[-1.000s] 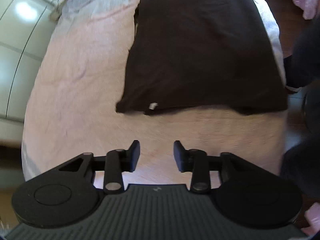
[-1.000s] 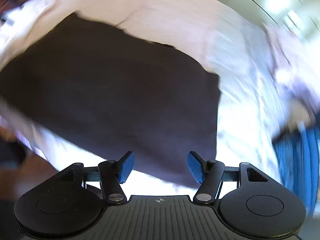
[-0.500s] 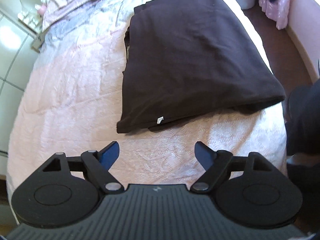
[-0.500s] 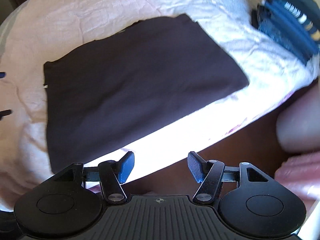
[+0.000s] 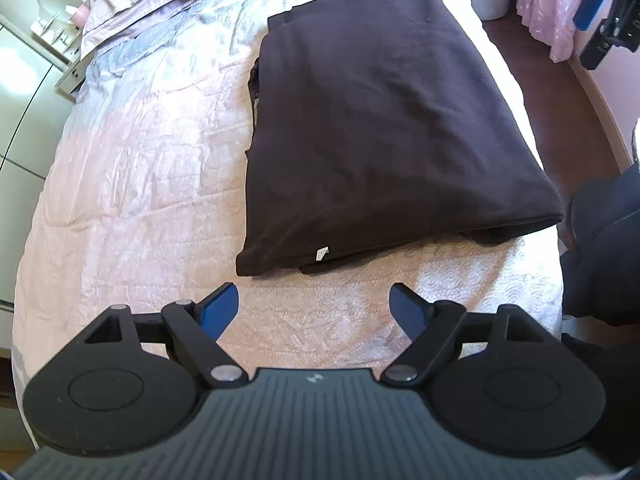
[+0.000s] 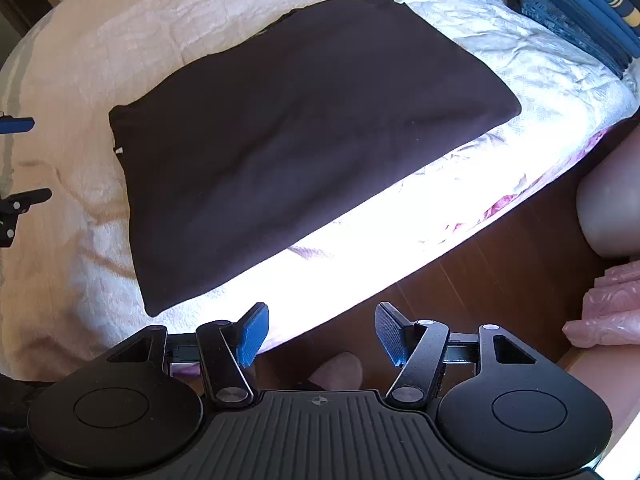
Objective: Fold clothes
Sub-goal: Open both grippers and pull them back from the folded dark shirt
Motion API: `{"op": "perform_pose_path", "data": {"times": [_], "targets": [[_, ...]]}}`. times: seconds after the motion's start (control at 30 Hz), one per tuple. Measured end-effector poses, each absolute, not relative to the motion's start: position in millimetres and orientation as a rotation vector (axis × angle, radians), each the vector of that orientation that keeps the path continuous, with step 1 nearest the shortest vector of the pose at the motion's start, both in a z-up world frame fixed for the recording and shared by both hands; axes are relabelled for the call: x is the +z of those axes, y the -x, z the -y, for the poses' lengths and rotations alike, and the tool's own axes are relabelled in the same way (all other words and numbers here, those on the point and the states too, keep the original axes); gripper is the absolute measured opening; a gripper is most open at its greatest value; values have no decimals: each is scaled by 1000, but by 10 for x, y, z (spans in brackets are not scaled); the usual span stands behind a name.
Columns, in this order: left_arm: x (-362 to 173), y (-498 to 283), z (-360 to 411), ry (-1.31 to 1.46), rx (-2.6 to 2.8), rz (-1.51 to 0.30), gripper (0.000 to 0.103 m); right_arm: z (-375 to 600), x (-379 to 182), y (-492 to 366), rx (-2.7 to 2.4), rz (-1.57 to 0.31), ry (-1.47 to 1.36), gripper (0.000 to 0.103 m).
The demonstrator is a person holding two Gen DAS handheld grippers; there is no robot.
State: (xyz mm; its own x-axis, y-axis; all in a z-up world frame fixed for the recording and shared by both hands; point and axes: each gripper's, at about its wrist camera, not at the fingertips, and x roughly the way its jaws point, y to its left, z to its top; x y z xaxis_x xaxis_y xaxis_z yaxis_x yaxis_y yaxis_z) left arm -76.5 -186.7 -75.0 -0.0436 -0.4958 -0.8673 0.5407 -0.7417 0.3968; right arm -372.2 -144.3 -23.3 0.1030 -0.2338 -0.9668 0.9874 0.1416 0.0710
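Plainly folded, the dark garment (image 5: 384, 128) lies beyond both released, empty claws, left (image 5: 314, 308) and right (image 6: 322, 334).

Sharp fisheye frames, daylight glare along the bed edge (image 6: 340, 264), curved margins.

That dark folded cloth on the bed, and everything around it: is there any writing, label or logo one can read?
No readable text anywhere.
Small white tag at the edge of the dark folded garment: too small to read.
Folded blue clothes with stripes: a pattern, no letters.
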Motion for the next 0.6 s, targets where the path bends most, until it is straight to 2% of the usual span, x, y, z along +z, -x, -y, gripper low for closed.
{"op": "perform_pose_path", "data": {"times": [0.2,0.3,0.43,0.6], "targets": [[-783,750,1833,-1541,-1868,-20,80,1397,-270,3719,-1140,-1026,-988,63],[-858,733,1787,-1563,-1856,61,80,1356,-286,3656,-1083,-1020,-941,63],[-1037,679,1740,-1582,-1886,184,80,1127,-273,3306,-915,-1039,-634,63],[-1468,622,1775,-1591,-1955,334,80,861,-567,2713,-785,-1101,-415,62]]}}
